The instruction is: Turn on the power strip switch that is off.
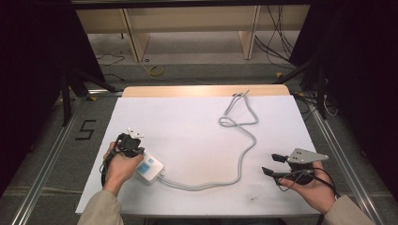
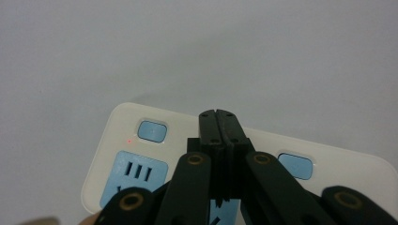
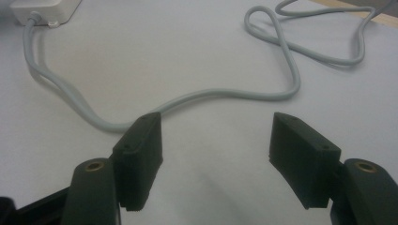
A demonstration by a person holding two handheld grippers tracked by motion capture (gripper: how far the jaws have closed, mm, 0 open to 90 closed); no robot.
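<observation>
A white power strip (image 1: 152,169) with blue sockets lies at the table's front left. Its grey cable (image 1: 241,159) snakes right and then back to a loop, ending near the far edge (image 1: 241,94). My left gripper (image 1: 137,152) hovers right over the strip. In the left gripper view its jaws (image 2: 219,115) are shut, tip to tip, with nothing between them, above the strip (image 2: 122,123) between two blue buttons. My right gripper (image 1: 269,163) is open at the front right, off the cable. In the right gripper view it (image 3: 213,136) faces the cable (image 3: 211,93) and the strip's cable end (image 3: 47,9).
The work surface is a white board (image 1: 187,122) on a wooden table whose edge (image 1: 202,90) shows at the back. Dark stands flank the table on both sides. Loose cables lie on the floor beyond (image 1: 277,42).
</observation>
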